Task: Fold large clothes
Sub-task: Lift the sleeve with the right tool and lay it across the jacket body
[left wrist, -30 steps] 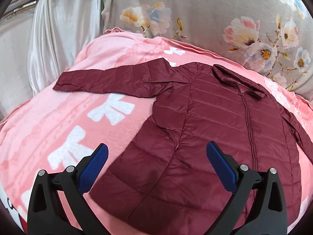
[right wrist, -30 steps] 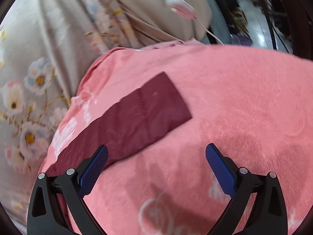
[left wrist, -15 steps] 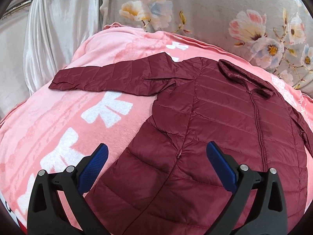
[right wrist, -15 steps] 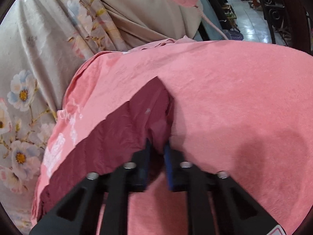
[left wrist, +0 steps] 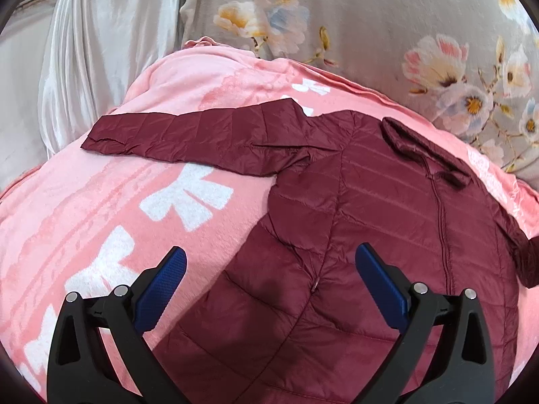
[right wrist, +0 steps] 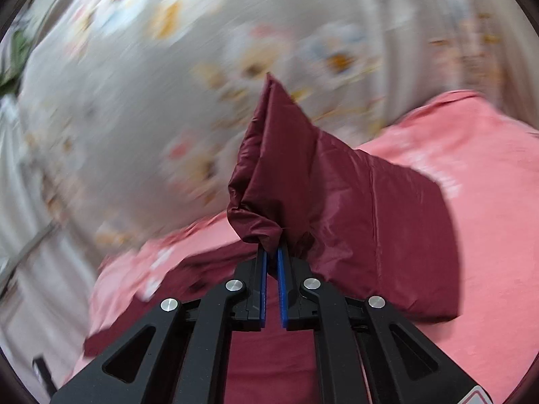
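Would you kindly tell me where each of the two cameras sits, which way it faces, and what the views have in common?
Left wrist: sits on the left gripper, facing forward and down over the dark red quilted jacket spread on the pink fleece blanket; only its open black fingers with blue pads show.
Right wrist: sits on the right gripper, facing a blurred flowered grey curtain; its fingers are shut on the jacket's lifted sleeve.
Shared: the same jacket, blanket and curtain; no hand shows in either.
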Demonstrator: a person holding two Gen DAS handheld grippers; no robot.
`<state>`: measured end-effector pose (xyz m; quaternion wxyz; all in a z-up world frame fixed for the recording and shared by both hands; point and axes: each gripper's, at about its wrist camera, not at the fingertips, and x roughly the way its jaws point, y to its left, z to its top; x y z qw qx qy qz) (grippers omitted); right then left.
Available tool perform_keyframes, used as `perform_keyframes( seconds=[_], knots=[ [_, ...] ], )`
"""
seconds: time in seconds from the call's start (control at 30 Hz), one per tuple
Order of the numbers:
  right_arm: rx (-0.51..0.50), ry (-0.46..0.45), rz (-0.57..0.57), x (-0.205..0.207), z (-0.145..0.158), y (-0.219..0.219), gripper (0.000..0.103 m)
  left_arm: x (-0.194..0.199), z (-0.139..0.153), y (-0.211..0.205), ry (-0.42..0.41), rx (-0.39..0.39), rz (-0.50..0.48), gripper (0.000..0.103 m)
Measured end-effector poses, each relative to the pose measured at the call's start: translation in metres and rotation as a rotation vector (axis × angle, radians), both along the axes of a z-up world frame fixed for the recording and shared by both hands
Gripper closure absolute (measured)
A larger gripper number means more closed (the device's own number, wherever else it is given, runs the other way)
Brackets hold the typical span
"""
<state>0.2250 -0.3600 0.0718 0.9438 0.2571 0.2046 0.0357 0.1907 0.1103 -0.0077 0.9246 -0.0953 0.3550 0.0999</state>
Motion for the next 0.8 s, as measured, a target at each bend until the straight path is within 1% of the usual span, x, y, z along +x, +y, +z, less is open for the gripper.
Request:
perform_keyframes(
  seconds=[0.1, 0.27, 0.37, 0.4, 0.5, 0.63, 0.7, 0.73, 0.77, 0.8],
  knots=[
    [-0.035, 0.043, 0.16, 0.028, -0.015, 0.067, 0.097, 0.0, 0.003, 0.01, -0.005, -0.014, 0.002, 0.005],
    [-0.06, 0.144, 0.329, 0.053, -0.058, 0.15, 0.097, 0.002, 0.002, 0.026, -0.004, -0.043, -0.005, 0.005],
    [-0.089, 0.197, 0.401, 0.058, -0.082, 0.187, 0.097, 0.007, -0.001, 0.032, 0.002, -0.054, -0.019, 0.005],
    [-0.097, 0.212, 0.419, 0.058, -0.089, 0.193, 0.097, 0.008, -0.002, 0.032, 0.003, -0.062, -0.027, 0.005],
    [-0.146, 0.286, 0.471, 0.067, -0.113, 0.226, 0.097, 0.015, -0.004, 0.031, 0.008, -0.087, -0.061, 0.005],
    [-0.217, 0.344, 0.49, 0.075, -0.127, 0.243, 0.092, 0.031, -0.005, 0.016, 0.029, -0.147, -0.147, 0.005],
    [-0.239, 0.341, 0.497, 0.069, -0.128, 0.244, 0.08, 0.045, -0.007, 0.005, 0.053, -0.222, -0.208, 0.005],
    [-0.251, 0.335, 0.497, 0.064, -0.125, 0.244, 0.058, 0.051, -0.009, -0.001, 0.064, -0.262, -0.233, 0.005],
    [-0.259, 0.326, 0.49, 0.057, -0.122, 0.243, 0.043, 0.061, -0.012, -0.009, 0.08, -0.319, -0.269, 0.005],
    [-0.26, 0.305, 0.485, 0.049, -0.117, 0.238, 0.042, 0.065, -0.014, -0.016, 0.091, -0.346, -0.284, 0.005]
  ],
)
